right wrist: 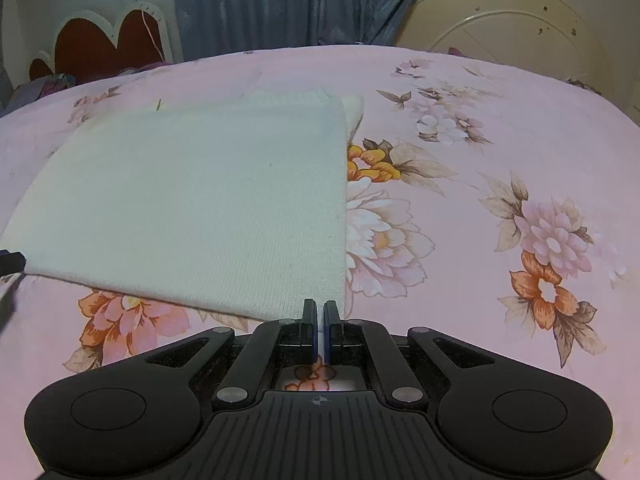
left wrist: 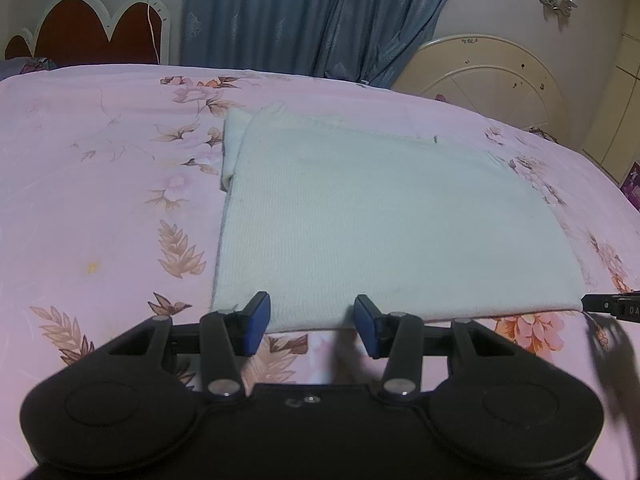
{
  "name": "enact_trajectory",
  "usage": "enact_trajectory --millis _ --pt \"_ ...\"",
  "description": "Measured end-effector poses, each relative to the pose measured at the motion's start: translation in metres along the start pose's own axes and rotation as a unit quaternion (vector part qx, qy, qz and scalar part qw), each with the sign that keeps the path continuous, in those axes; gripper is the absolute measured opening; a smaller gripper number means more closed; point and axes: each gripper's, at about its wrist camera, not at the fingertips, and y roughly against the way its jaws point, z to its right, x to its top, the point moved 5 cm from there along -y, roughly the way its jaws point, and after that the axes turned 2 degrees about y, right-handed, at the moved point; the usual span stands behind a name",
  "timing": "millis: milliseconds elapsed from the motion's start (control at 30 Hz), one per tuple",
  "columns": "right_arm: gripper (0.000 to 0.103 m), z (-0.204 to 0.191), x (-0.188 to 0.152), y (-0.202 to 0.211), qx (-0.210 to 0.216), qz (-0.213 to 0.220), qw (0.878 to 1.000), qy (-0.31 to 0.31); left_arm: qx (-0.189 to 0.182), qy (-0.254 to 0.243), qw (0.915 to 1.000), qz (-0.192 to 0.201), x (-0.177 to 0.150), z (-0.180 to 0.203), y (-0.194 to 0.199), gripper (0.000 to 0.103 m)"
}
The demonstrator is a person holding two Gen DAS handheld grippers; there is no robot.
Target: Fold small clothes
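The folded garment (left wrist: 360,216) is a pale, whitish knit with fine ribbing, lying on a pink bedsheet (left wrist: 100,184) printed with brown leaves and pink, white and orange flowers, the boldest orange bloom (right wrist: 544,288) at about four o'clock in the right wrist view. Both grippers are black with blue pads (left wrist: 258,322); the curtain (left wrist: 304,16) is blue, the headboard (left wrist: 92,28) dark red edged in cream.

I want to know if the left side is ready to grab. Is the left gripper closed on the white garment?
No, the left gripper stands open, its blue pads apart at the near edge of the white garment.
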Motion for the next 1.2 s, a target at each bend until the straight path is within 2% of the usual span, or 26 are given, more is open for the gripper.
enact_trajectory --millis 167,267,300,333,367,400,433,500,567,600,667,733,767,800,833,867,933,1000,1100,1200 --pt "0.001 0.0 0.0 -0.002 0.004 -0.005 1.0 0.009 -0.003 -0.002 1.0 -0.006 -0.001 -0.001 0.002 0.049" --pt "0.002 0.004 0.003 0.002 0.011 0.0 1.0 -0.01 0.015 -0.04 0.9989 -0.018 -0.003 0.009 0.005 0.053" --pt "0.002 0.007 0.004 0.005 0.007 0.008 1.0 -0.021 0.02 -0.043 0.9987 -0.019 -0.004 0.011 0.008 0.058" --pt "0.002 0.01 0.004 0.009 0.003 0.016 0.999 -0.029 0.025 -0.039 0.9988 -0.019 -0.006 0.011 0.011 0.075" --pt "0.002 0.013 0.003 0.015 0.007 0.024 0.999 -0.042 0.03 -0.031 0.999 -0.014 -0.007 0.011 0.015 0.081" --pt "0.002 0.014 0.002 0.02 0.017 0.031 0.998 -0.054 0.029 -0.02 0.9994 -0.006 -0.009 0.01 0.02 0.079" --pt "0.002 0.015 0.002 0.025 0.026 0.038 0.997 -0.061 0.02 -0.001 0.9998 -0.004 -0.012 0.007 0.024 0.074" --pt "0.002 0.012 0.001 0.033 0.039 0.044 0.996 -0.065 -0.019 0.063 0.9978 -0.01 -0.019 0.0 0.026 0.065" --pt "0.003 0.004 0.004 0.037 0.053 0.05 0.996 -0.059 -0.046 0.141 0.9889 -0.001 -0.023 -0.013 0.024 0.064" --pt "0.003 -0.001 0.006 0.038 0.057 0.055 0.995 -0.054 -0.06 0.183 0.9812 0.007 -0.023 -0.021 0.022 0.064" --pt "0.003 -0.01 0.013 0.038 0.068 0.065 0.994 -0.051 -0.081 0.264 0.961 0.019 -0.021 -0.037 0.015 0.062" --pt "0.004 -0.024 0.024 0.033 0.087 0.068 0.993 -0.045 -0.095 0.318 0.9425 0.035 -0.017 -0.05 0.006 0.058" --pt "0.01 -0.031 0.029 0.03 0.092 0.069 0.993 -0.037 -0.097 0.338 0.9353 0.041 -0.016 -0.055 0.001 0.055" --pt "0.032 -0.04 0.036 0.025 0.095 0.07 0.993 -0.026 -0.097 0.354 0.9291 0.046 -0.015 -0.059 -0.003 0.051" --pt "0.045 -0.047 0.042 0.022 0.096 0.076 0.992 -0.018 -0.099 0.367 0.9234 0.052 -0.014 -0.062 -0.008 0.048" --pt "0.054 -0.055 0.049 0.018 0.1 0.086 0.991 -0.008 -0.101 0.377 0.919 0.058 -0.013 -0.065 -0.011 0.047" --pt "0.052 -0.072 0.063 0.007 0.12 0.092 0.989 0.001 -0.103 0.381 0.9166 0.067 -0.008 -0.067 -0.018 0.045" --pt "0.003 -0.088 0.077 -0.009 0.136 0.084 0.987 0.01 -0.105 0.38 0.9158 0.077 -0.004 -0.063 -0.023 0.045" --pt "0.002 -0.107 0.093 -0.033 0.133 0.079 0.988 0.019 -0.109 0.376 0.9156 0.093 0.001 -0.06 -0.031 0.049" --pt "0.002 -0.12 0.103 -0.051 0.138 0.074 0.987 0.024 -0.095 0.365 0.9201 0.104 0.003 -0.053 -0.033 0.045"
